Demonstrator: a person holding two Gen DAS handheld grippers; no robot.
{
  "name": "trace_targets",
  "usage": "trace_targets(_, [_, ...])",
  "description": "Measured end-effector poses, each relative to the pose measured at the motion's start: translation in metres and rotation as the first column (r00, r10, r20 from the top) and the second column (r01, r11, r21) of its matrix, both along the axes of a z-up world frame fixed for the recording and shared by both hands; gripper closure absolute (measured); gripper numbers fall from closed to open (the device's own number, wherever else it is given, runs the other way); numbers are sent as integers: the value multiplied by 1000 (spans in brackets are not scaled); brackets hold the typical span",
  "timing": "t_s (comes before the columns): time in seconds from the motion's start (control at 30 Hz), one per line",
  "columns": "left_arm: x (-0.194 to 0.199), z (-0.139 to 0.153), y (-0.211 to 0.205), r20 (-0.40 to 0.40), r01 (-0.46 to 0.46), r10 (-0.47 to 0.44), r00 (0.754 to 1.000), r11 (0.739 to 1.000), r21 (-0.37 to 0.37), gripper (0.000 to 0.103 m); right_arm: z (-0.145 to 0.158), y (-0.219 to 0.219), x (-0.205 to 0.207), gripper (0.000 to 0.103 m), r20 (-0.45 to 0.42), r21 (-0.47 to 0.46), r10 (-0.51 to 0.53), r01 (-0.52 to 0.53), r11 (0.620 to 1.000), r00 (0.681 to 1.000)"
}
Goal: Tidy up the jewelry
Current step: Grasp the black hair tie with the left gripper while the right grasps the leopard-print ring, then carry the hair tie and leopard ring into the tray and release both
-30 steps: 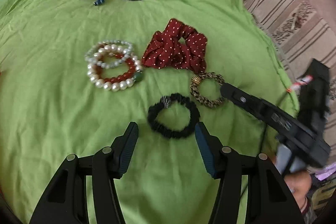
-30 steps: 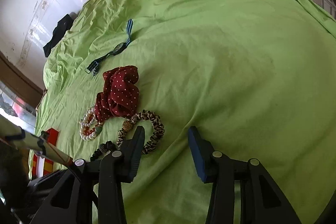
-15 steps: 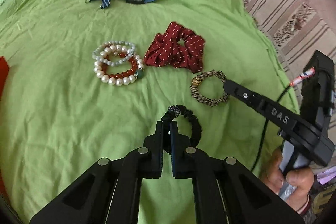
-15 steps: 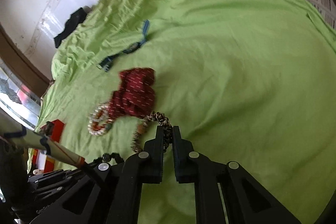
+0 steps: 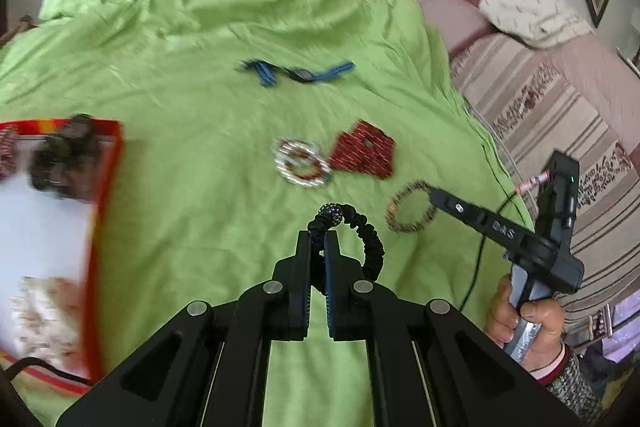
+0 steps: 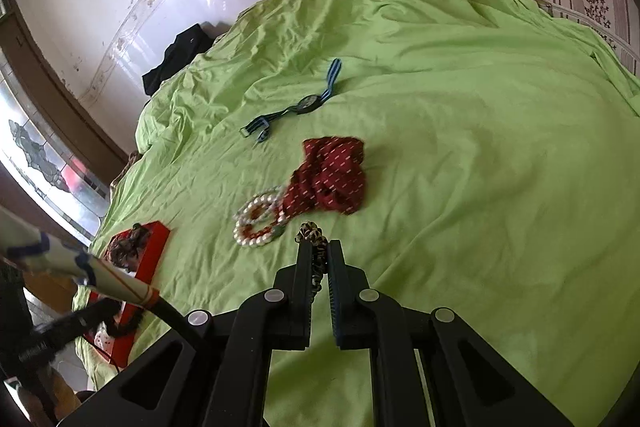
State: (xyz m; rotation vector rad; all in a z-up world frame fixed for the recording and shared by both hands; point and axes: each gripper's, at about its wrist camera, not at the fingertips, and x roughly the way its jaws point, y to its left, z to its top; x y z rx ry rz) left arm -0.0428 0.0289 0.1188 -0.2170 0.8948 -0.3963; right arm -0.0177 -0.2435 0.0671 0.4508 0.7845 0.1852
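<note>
**A:** How far along?

**B:** Partway. My left tongs [image 5: 317,247] pinch the black beaded bracelet [image 5: 352,231]; my right tongs [image 6: 319,259] pinch the leopard bracelet [image 6: 312,239].

**A:** Left over?

**B:** Pearl bracelets [image 5: 302,163], red scrunchie [image 5: 366,151] and watch [image 5: 300,73] lie ahead on the bed [image 5: 200,67].

**A:** The box?

**B:** Red tray [image 5: 106,187], left of my left tongs, holds a few blurred pieces.

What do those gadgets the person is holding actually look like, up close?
Both are matte black plastic. The left gripper has angular arms with silver screws and blue-lined fingers. The right gripper bears pale lettering, a thin black cable and a silvery handle. The hand wears a patterned sleeve with a maroon cuff.
</note>
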Motion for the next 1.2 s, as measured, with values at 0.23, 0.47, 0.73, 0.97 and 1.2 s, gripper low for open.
trace_targets(0.23, [-11,6,89,30,-167,166,986,986,18,98,3,36,-19,95,-5,-9,28,-28,1000,1000])
trace_targets(0.47, [-29,-8,185,-6,-366,366,930,930,30,98,25,96,-33,95,13,-24,104,-104,994,994])
trace_targets(0.73, [-44,-27,257,-55,-490,491,870,871,32,98,54,205,-25,95,20,12,298,-298,954,954])
trace_targets(0.97, [-43,-52,303,-120,-553,552,826,833,20,98,44,321,-25,95,-29,81,484,-481,873,875])
trace_targets(1.2, [-44,-65,328,-176,-592,582,794,806,-7,98,-1,393,-20,95,-125,44,554,-554,832,823])
